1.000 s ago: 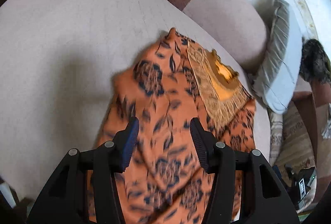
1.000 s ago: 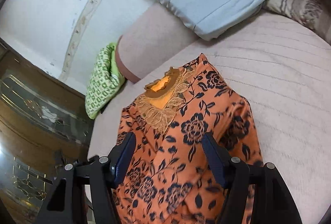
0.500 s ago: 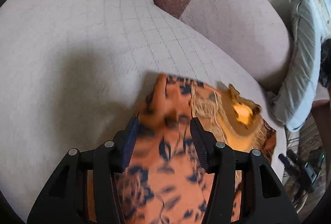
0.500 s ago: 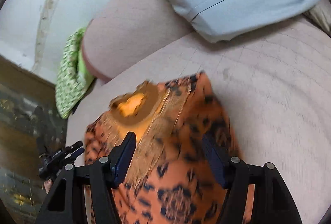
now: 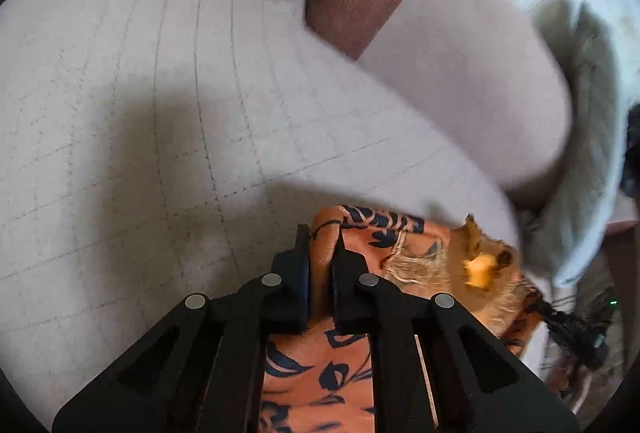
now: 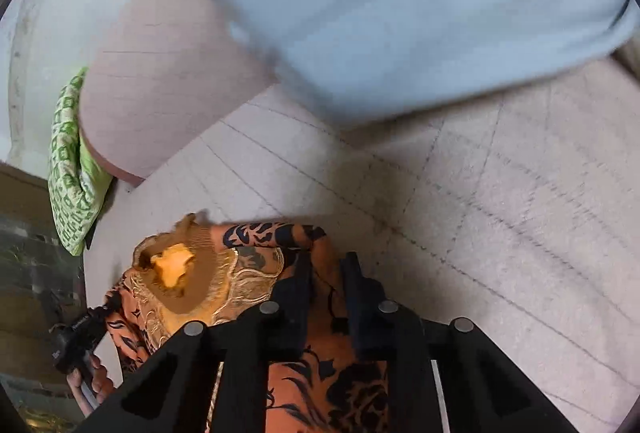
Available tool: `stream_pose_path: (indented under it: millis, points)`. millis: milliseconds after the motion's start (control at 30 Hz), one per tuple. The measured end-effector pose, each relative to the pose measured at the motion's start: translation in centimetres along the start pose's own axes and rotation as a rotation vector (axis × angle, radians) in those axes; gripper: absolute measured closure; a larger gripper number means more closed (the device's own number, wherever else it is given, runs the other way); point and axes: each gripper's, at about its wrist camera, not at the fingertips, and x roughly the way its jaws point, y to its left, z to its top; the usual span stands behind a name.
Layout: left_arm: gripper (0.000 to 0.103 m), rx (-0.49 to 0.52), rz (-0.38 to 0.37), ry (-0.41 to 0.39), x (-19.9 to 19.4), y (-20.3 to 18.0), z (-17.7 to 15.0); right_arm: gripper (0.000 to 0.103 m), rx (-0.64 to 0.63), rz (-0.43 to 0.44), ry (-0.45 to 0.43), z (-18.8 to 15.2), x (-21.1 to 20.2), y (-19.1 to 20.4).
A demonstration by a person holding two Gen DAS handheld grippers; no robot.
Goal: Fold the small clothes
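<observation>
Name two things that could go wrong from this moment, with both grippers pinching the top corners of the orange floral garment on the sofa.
1. Each gripper, left gripper and right gripper, pinches only a thin edge of the orange floral garment, so a shoulder may slip out and skew the fold.
2. The embroidered neckline is bunched between the grips; it could crease into the fold.
</observation>
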Motion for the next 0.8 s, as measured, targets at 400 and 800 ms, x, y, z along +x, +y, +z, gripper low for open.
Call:
stream_pose_path:
  millis: [400,800]
  points:
    - [0.097,0.061,-0.161,-0.138,-18.6,1.6,-9.4,0.093,-0.129,0.153,-0.218,-10.4,-17.0,2.0]
    - [0.097,-0.011,-0.068,0.040,-19.9,7.1,-26.5,0.099,-0.054,0.266,-0.116,-31.4,-20.9,-6.9]
